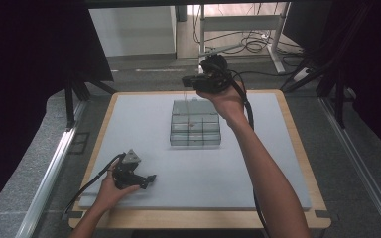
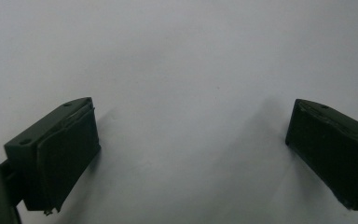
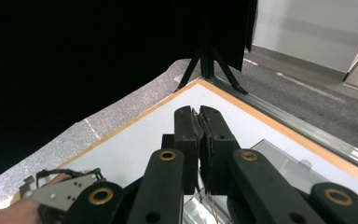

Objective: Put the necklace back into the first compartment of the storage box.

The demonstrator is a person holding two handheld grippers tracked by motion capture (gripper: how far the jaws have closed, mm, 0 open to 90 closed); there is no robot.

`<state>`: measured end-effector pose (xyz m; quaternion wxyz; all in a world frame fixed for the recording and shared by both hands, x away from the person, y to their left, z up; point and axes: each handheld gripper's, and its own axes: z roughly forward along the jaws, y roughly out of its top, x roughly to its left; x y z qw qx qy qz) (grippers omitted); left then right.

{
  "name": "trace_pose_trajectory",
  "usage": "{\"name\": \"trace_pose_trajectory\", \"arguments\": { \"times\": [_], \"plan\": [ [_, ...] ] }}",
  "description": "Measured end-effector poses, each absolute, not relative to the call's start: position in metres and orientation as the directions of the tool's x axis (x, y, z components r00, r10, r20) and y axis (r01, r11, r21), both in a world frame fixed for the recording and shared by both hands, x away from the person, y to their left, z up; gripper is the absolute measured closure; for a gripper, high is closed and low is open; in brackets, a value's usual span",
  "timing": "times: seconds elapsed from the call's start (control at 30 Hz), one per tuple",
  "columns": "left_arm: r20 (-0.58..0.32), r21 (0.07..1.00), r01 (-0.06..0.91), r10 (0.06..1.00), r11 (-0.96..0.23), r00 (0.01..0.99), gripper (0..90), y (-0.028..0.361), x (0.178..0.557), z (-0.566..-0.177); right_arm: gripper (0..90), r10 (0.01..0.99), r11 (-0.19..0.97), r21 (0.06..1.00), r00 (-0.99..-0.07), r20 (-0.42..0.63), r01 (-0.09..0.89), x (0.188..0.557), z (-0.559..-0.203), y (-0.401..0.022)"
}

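Grey matting (image 1: 258, 163) covers a wooden-edged table (image 1: 297, 144), with black curtains to either side and a desk frame with loose cables on the floor beyond the far edge. Near the middle of the mat, slightly toward the far side, sits a clear plastic organiser box (image 1: 195, 124). It is rectangular and see-through, split by thin walls into several small compartments, and its transparent lid stands raised at the far end. Something small and reddish lies in one of the middle compartments, too small to make out.

Above the far end of the box, the right gripper (image 1: 191, 80) is held up in the air by the person's right hand (image 1: 225, 101), the arm reaching across the table from the near edge. In the right gripper view its jaws are pressed together, and a fine thread-like strand (image 3: 209, 198) hangs down between them; what it is cannot be told. The lid's clear edge (image 3: 284, 161) shows just below.

Close to the near left corner, well apart from the box, the left gripper (image 1: 150, 178) rests low over the mat in the left hand (image 1: 110, 191). In the left gripper view its jaws stand wide apart over bare grey mat, with nothing between them.
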<state>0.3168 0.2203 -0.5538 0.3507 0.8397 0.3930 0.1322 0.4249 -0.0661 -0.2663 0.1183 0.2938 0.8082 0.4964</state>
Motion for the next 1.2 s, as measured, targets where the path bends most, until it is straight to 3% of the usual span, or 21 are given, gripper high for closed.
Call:
{"name": "trace_pose_trajectory", "arguments": {
  "times": [0.8,1.2],
  "plan": [
    [-0.054,0.692,0.567,0.751,-0.446,0.658,2.3,0.22,0.317,-0.554,84.6,0.656,0.294,0.876,-0.747,0.106,0.382,0.469,-0.266,-0.045],
    [-0.054,0.692,0.568,0.753,-0.445,0.656,2.3,0.22,0.317,-0.554,84.6,0.69,0.299,0.859,-0.716,0.107,0.416,0.491,-0.289,-0.038]
  ]
}}
